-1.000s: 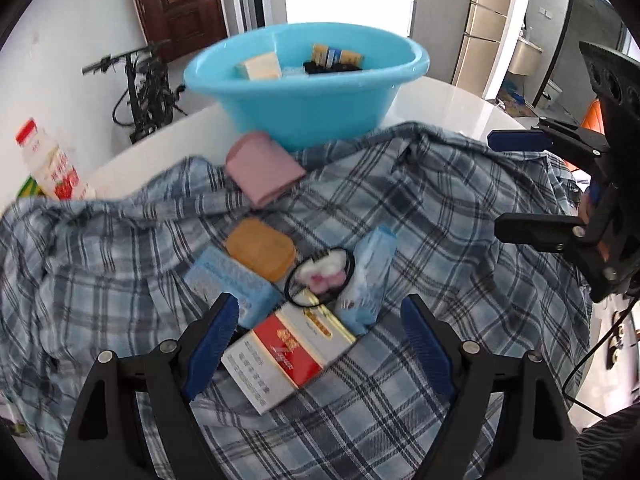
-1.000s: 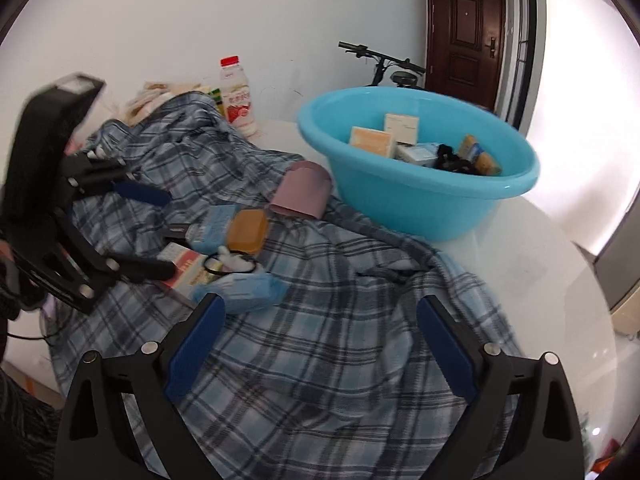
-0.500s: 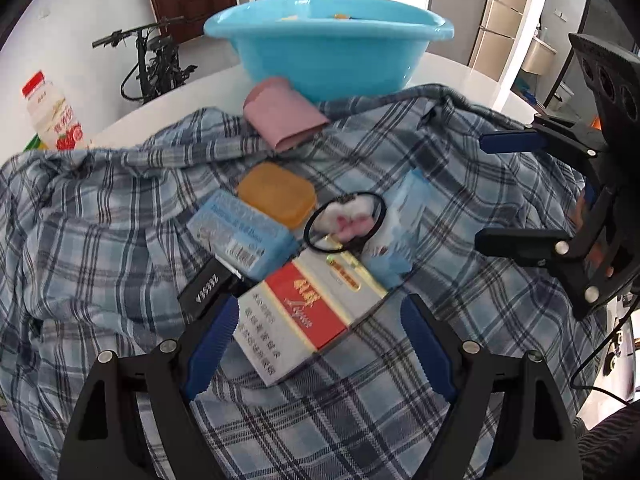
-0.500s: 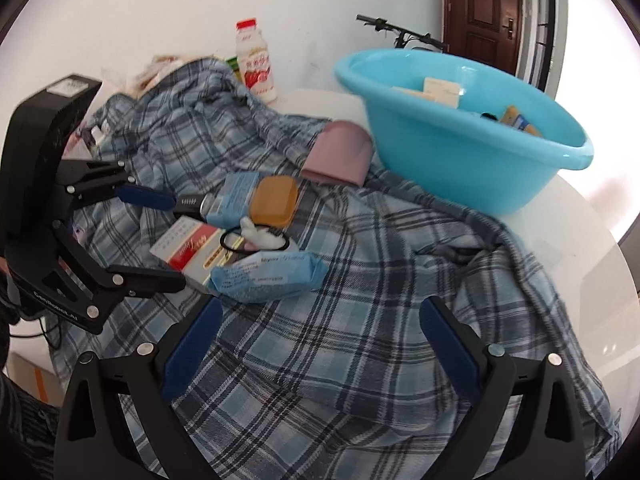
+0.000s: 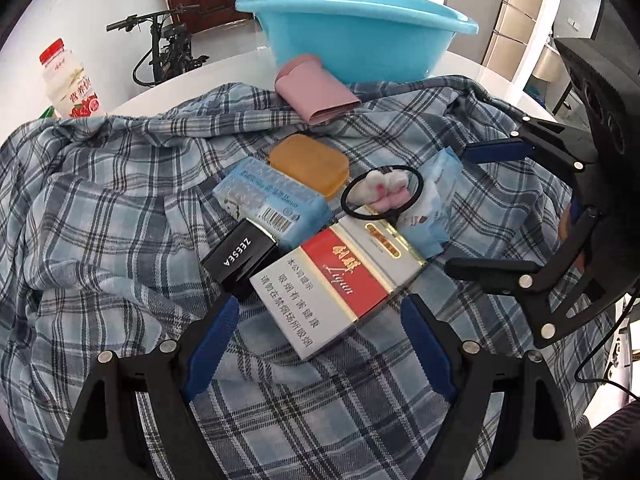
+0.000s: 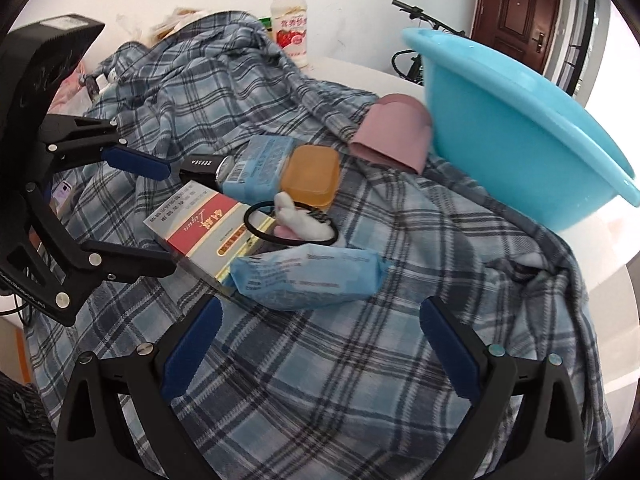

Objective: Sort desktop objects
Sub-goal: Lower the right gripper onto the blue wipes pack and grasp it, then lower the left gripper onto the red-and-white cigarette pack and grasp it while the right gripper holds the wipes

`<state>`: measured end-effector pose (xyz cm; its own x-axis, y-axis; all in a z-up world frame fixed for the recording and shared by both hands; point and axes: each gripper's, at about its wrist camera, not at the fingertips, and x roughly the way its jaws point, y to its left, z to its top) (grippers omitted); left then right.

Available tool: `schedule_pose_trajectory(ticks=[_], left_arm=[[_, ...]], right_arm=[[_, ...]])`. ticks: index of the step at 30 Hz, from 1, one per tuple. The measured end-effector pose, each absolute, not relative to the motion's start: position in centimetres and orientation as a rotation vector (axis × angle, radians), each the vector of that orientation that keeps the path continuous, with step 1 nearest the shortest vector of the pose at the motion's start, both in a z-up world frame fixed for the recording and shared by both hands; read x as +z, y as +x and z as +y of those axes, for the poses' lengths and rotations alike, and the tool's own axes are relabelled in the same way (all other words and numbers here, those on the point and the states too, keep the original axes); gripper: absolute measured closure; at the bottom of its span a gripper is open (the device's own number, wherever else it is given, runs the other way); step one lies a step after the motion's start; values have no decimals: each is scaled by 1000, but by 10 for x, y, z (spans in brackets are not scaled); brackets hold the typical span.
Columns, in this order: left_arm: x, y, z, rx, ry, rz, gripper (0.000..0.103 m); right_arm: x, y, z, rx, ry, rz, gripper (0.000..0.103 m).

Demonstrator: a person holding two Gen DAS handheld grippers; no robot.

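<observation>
Left wrist view: the left hand-held gripper (image 5: 318, 338) hangs with jaws wide and empty, straddling the near corner of the cigarette pack (image 5: 340, 286), pads not touching it. The pack lies flat on the plaid shirt (image 5: 104, 208), its long axis running diagonally from near-left toward far-right. Round it cluster a black box (image 5: 240, 258), a blue carton (image 5: 272, 200), a soap bar (image 5: 310, 164), a hair tie (image 5: 382, 192) and a tissue pack (image 5: 434, 204). A pink roll (image 5: 316, 94) rests against the basin (image 5: 356, 36); from here the basin's inside is hidden.

Right wrist view: the right hand-held gripper (image 6: 320, 344), also wide and empty, hovers just short of the tissue pack (image 6: 308, 276), whose long axis lies crosswise to the jaws. The pile remains unsorted on the shirt, so by my reading most of the sorting is left.
</observation>
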<state>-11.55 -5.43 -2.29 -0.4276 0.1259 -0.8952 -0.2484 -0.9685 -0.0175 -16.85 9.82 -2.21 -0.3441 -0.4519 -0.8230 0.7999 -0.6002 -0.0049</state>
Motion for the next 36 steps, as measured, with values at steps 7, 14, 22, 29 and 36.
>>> schedule_pose_trajectory(ticks=[7,14,22,29,36], left_arm=[[-24,-113,-54,2471,-1536,165,18],[-20,-116,-55,2470,-1563,109,18],[-16,-118,-52,2507,-1573,-49,18],[-18,-124,-43,2697,-1599,-71,18],[-24,-139,-28,2694,-1645,-22,18]], right_arm=[[-28,-173,83,-1994,1072,530,4],[-32,-183,83,-1979,1100,480,6],[-26,-183,100,-2000,1123,428,30],[-22,-178,140,-2177,1209,349,30],[-5,-162,183,-2344,1198,102,30]])
